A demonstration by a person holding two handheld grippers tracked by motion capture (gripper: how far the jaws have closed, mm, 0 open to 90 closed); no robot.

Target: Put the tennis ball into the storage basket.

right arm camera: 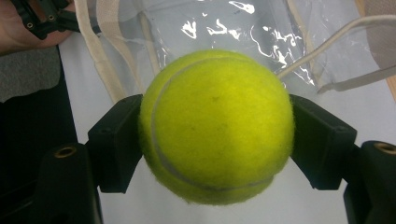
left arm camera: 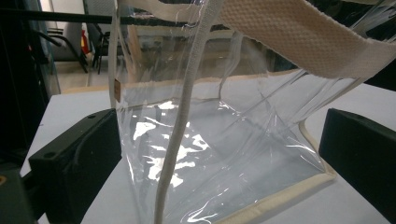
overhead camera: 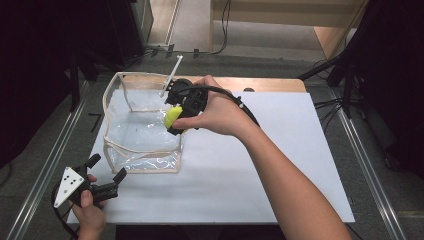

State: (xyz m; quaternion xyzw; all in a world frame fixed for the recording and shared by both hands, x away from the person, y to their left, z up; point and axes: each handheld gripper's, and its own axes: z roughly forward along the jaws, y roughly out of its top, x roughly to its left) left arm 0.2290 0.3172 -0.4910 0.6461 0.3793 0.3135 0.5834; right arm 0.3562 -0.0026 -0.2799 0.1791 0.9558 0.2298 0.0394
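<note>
Right gripper view: tennis ball (right arm camera: 217, 126) clamped in right hand-held gripper (right arm camera: 215, 135) (over clear bag (right arm camera: 243, 28)).

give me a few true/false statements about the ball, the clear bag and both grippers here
1. The right gripper is clamped on a tennis ball. True.
2. The tennis ball lies on the bag's floor. False: it is held in the jaws above the clear bag.
3. The left gripper grips the bag's strap. False: its jaws stand open, near the bag's front corner.
4. The bag stands on a white table. True.
5. The ball is orange. False: it is yellow-green.
</note>
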